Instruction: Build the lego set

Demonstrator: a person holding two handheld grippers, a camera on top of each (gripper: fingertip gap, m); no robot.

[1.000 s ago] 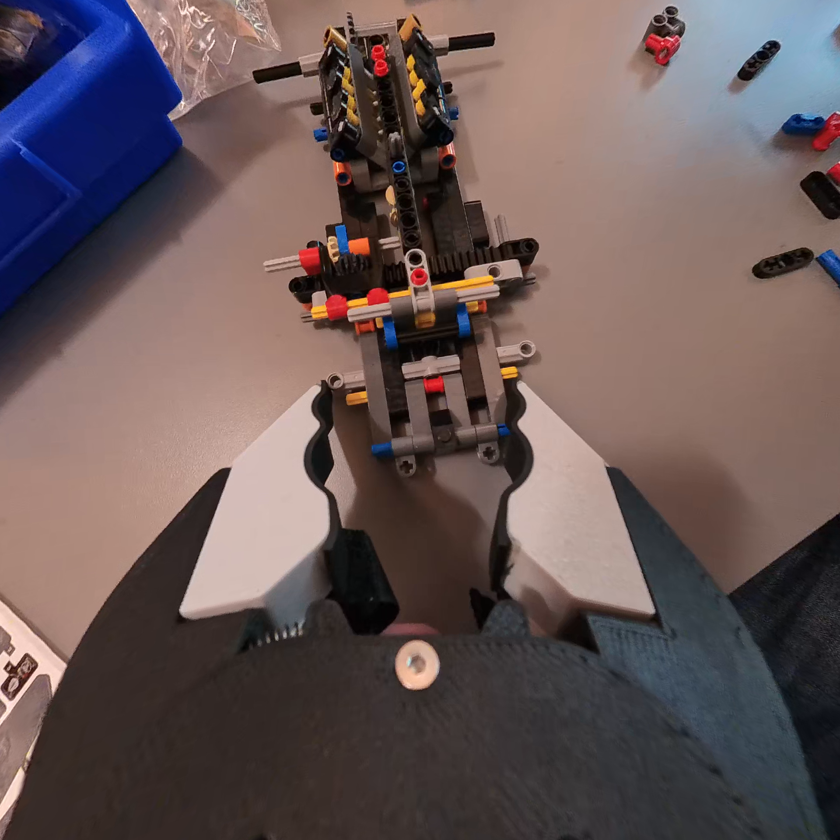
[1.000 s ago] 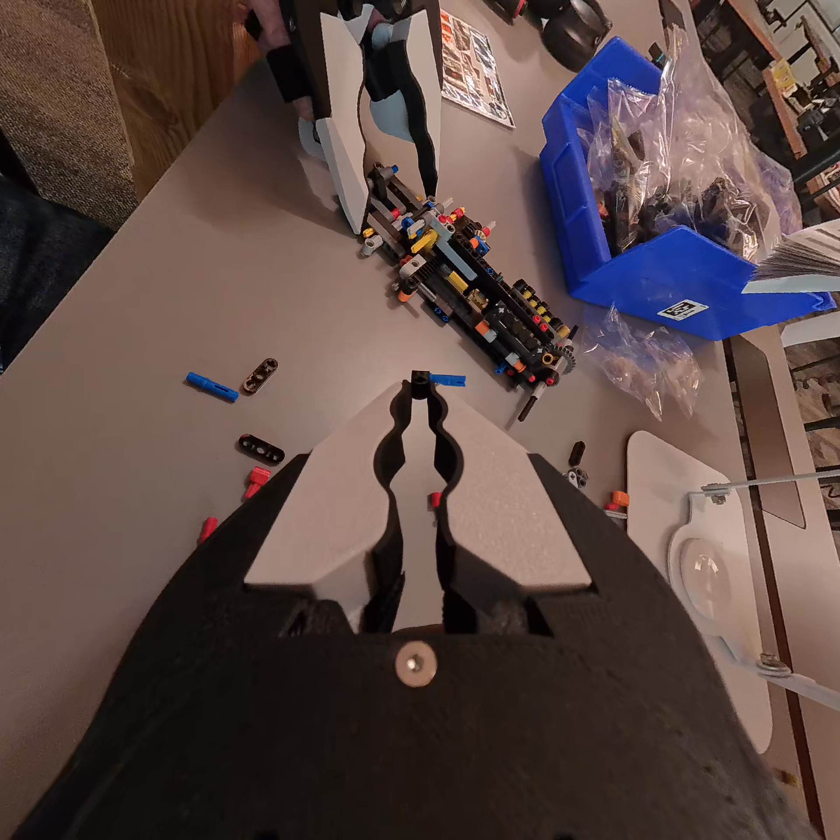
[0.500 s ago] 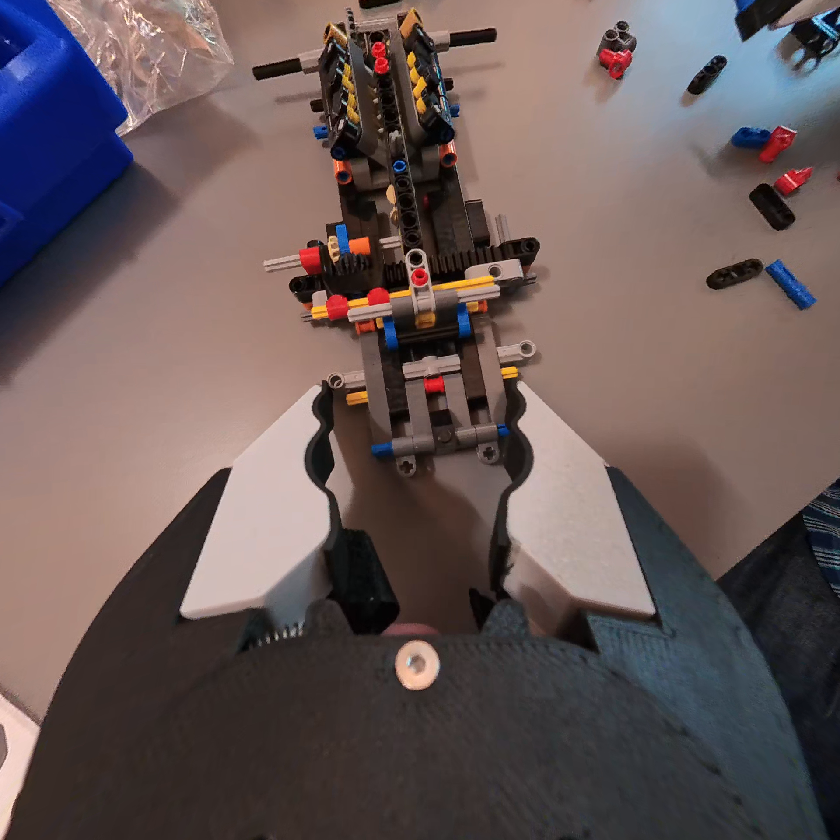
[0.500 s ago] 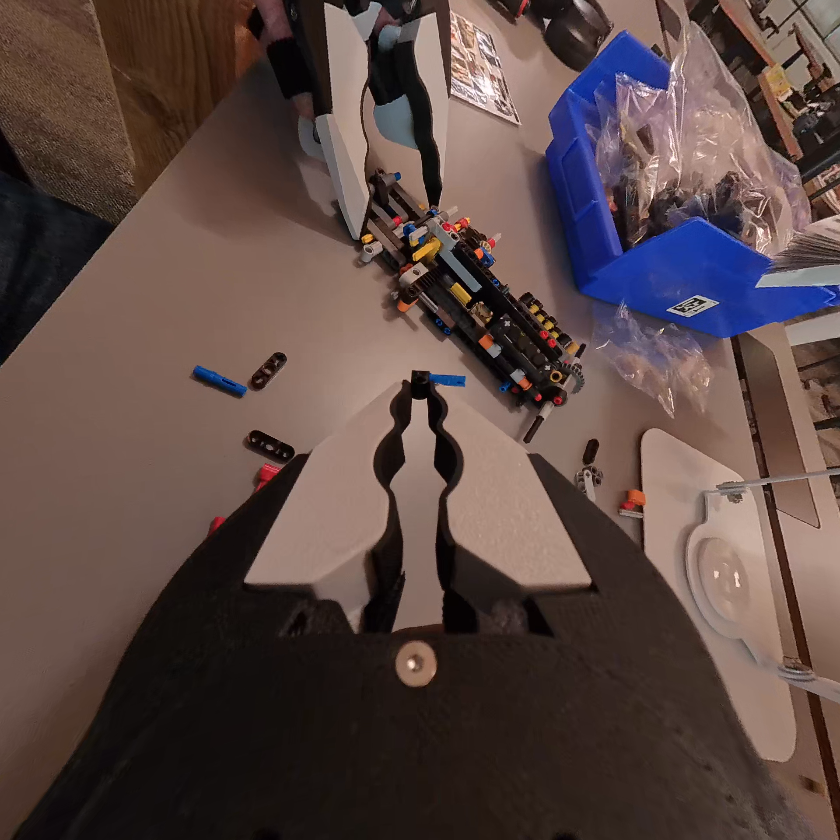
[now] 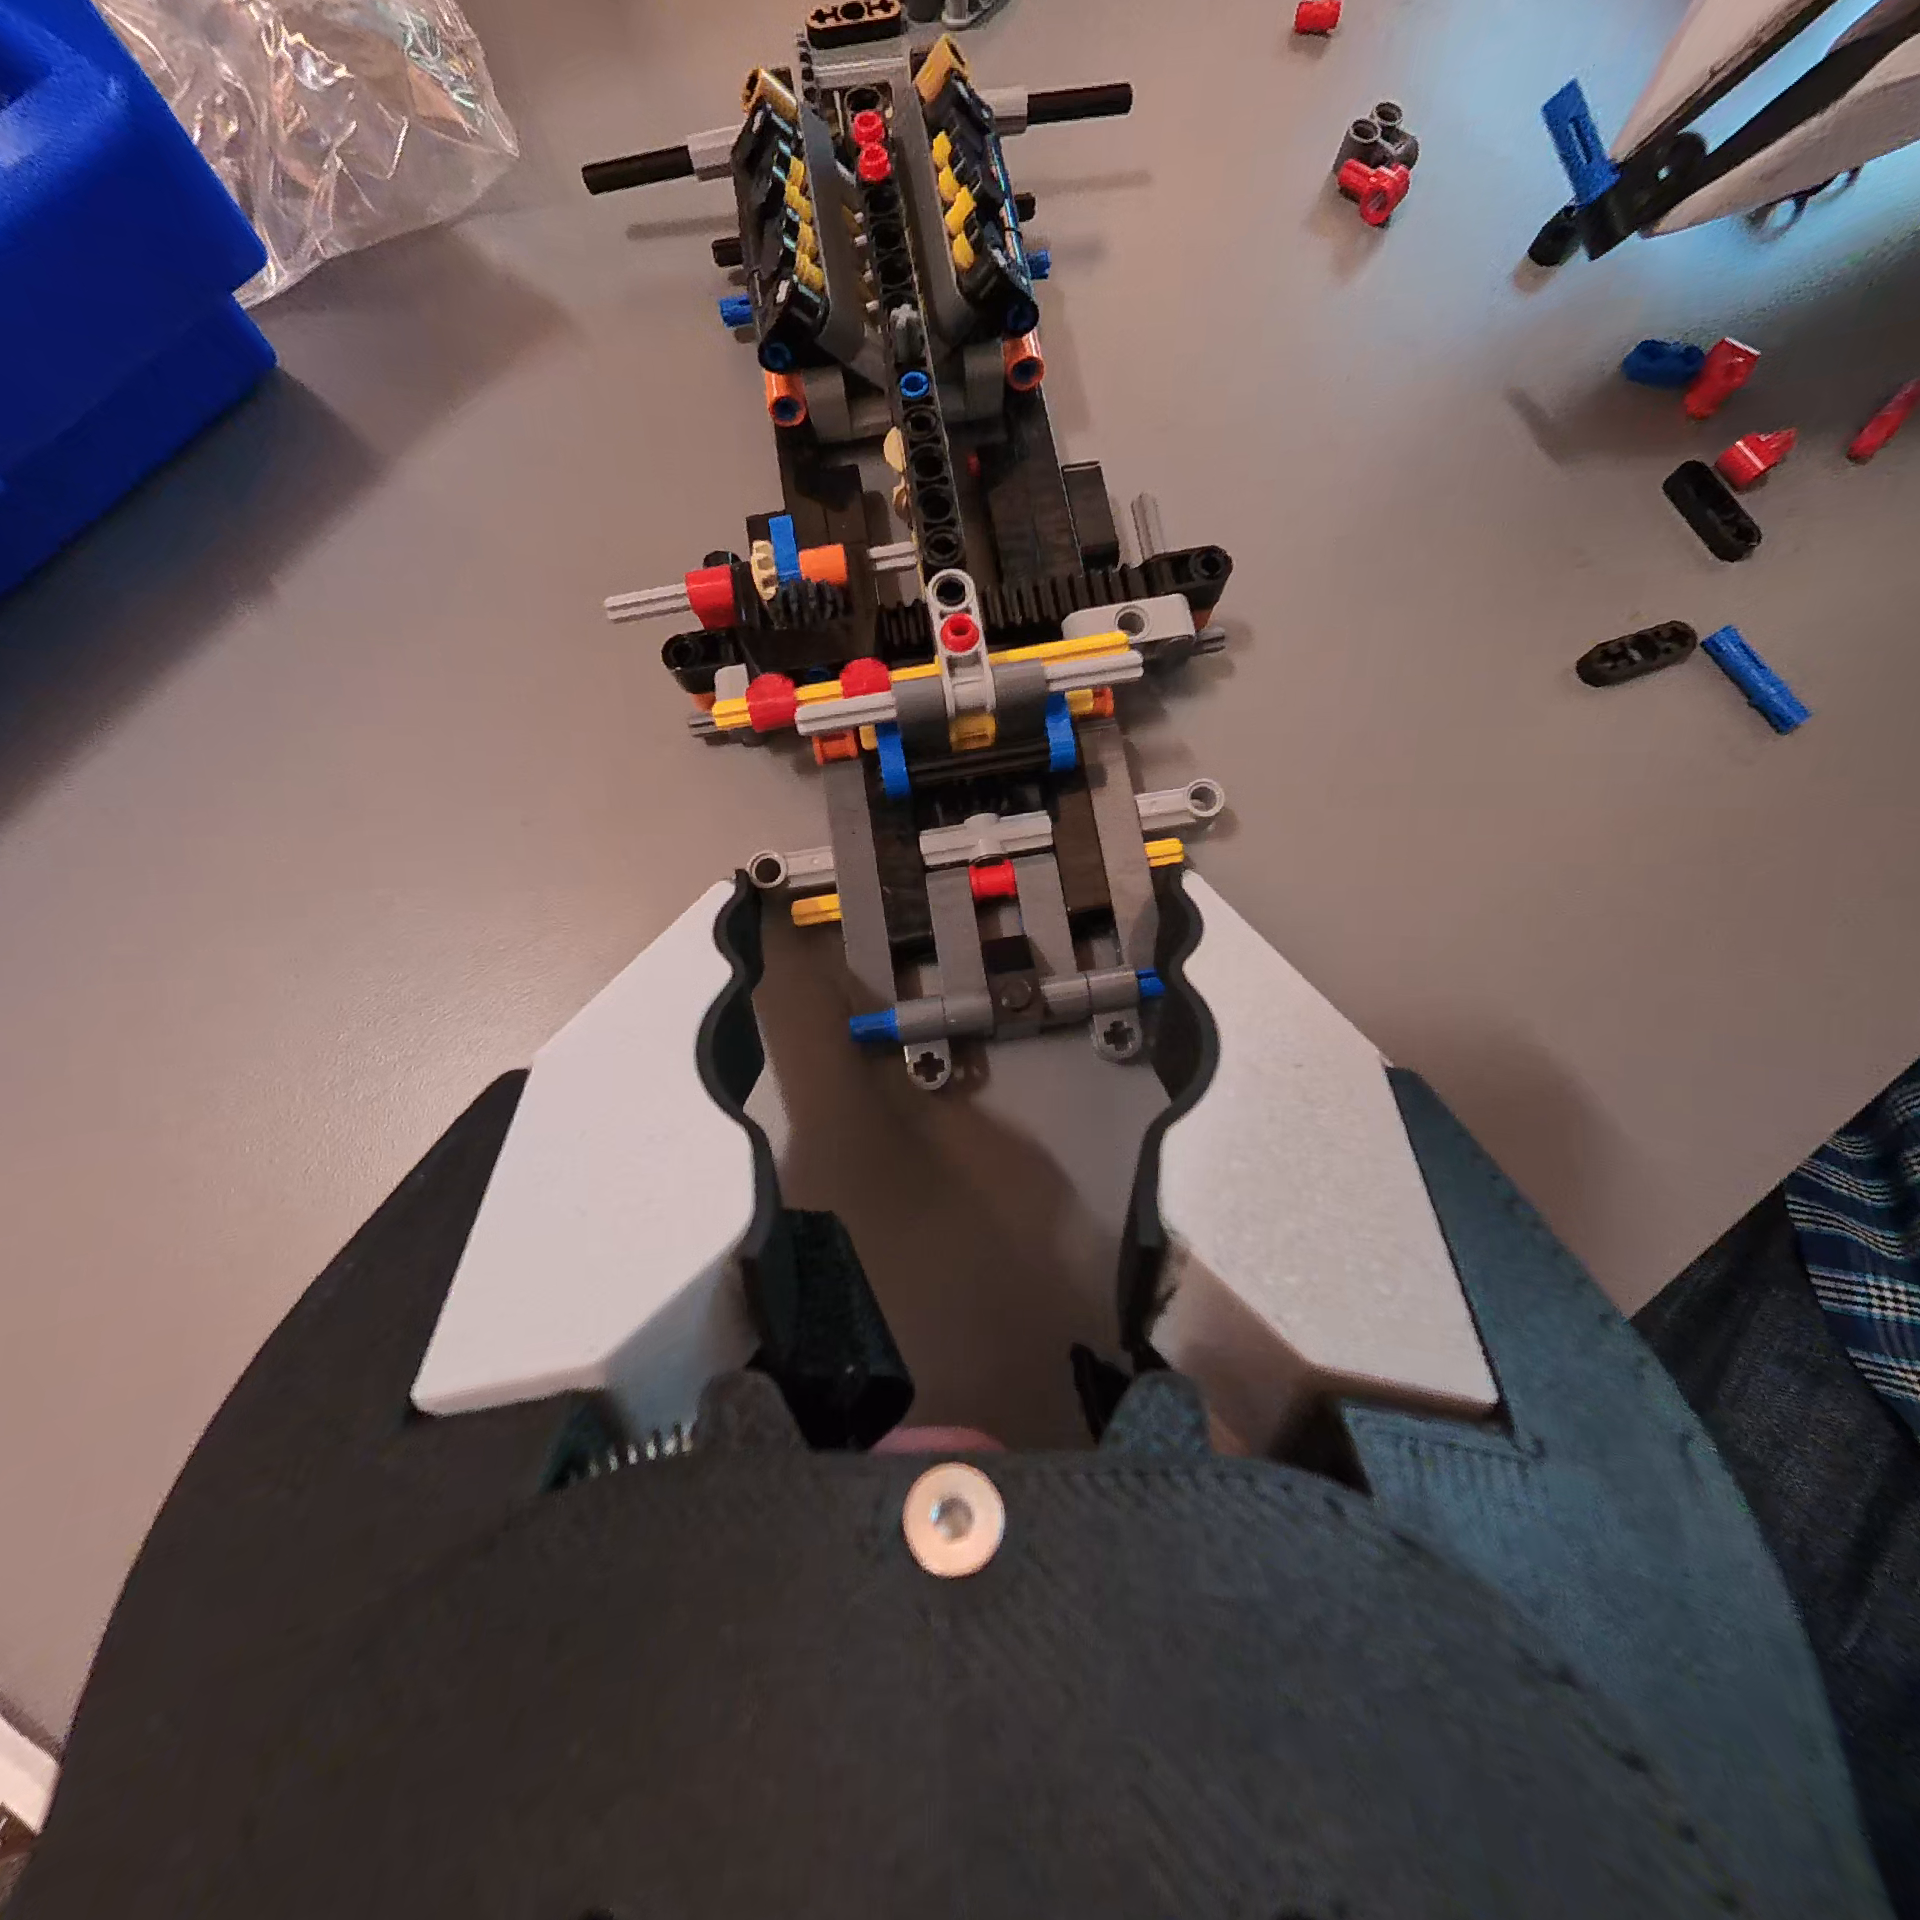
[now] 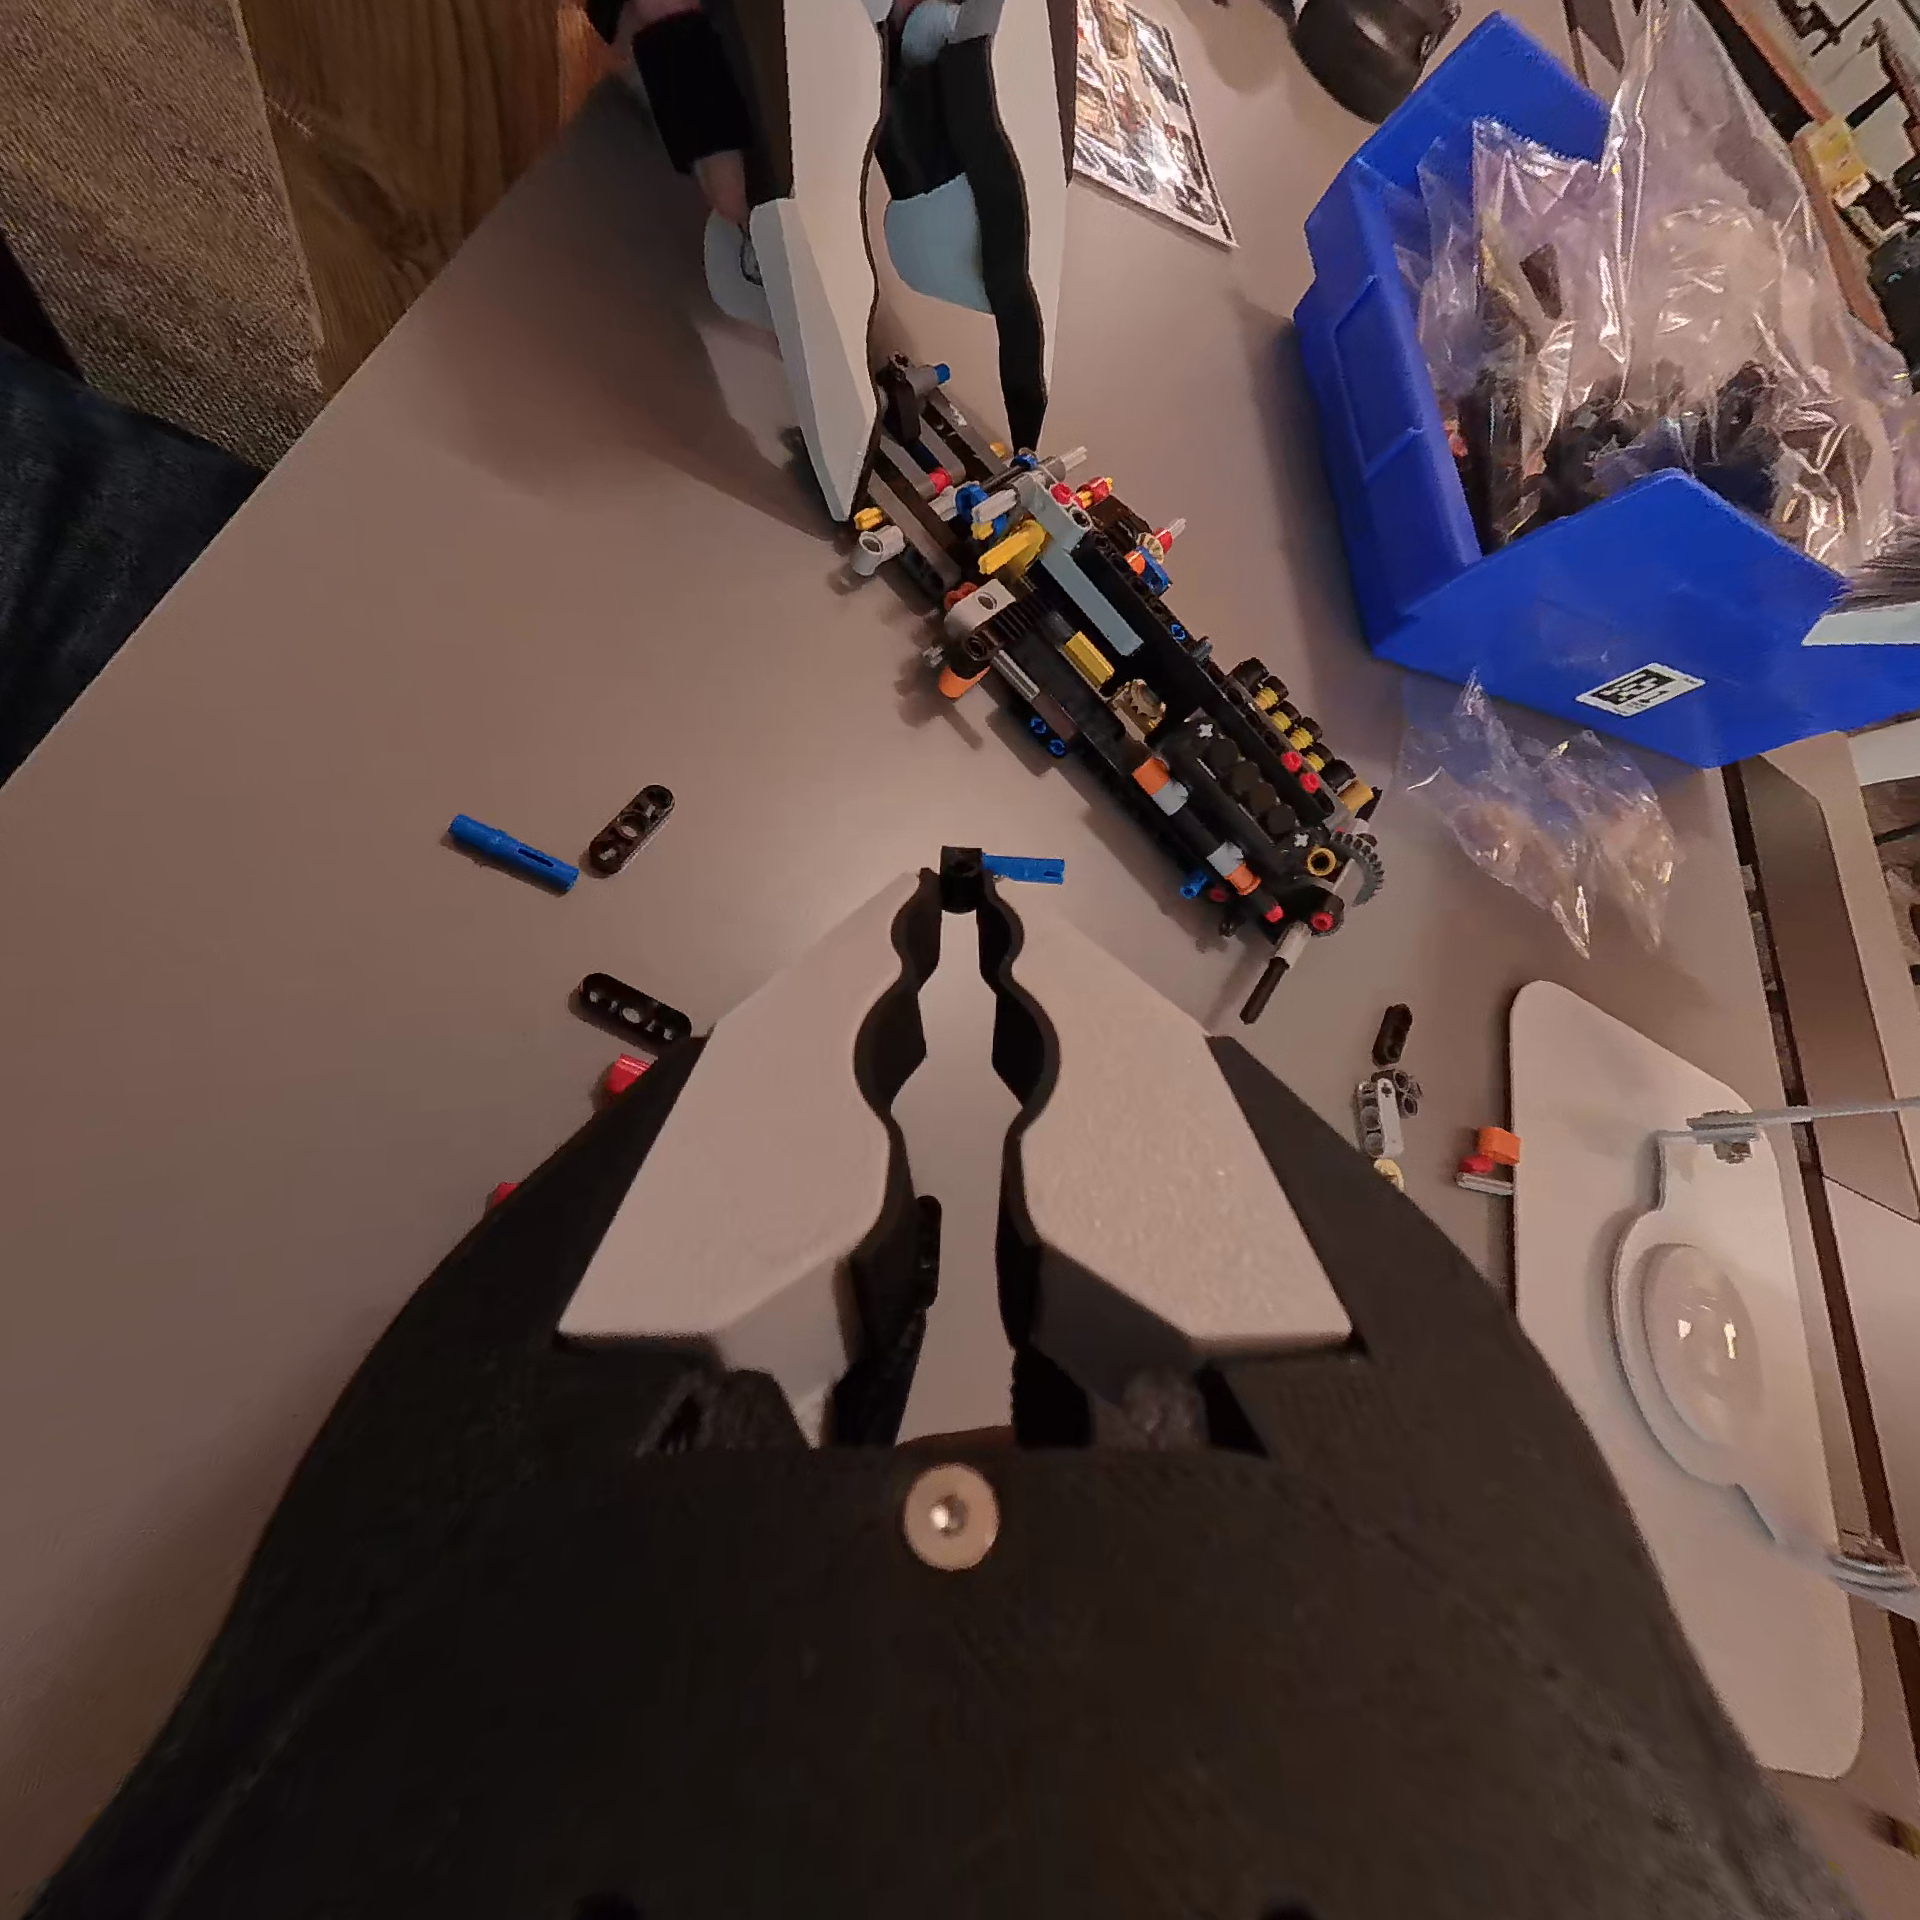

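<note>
Chassis partly built; loose parts remain.
Spread left gripper [image 5: 961, 914] straddles the long multicoloured lego chassis [image 5: 935, 540] on the grey tabletop [image 5: 312, 831]; right gripper [image 6: 961, 883] pinches a small black connector with blue pin [image 6: 987, 868], unfitted.

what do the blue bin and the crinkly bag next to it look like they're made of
Blue bin: apparently hard moulded plastic, with a smooth, slightly glossy finish, thick rigid walls and uniform colour. Bag: thin clear plastic film, judging by its sharp creases, bright glints and the table showing through it.
</note>
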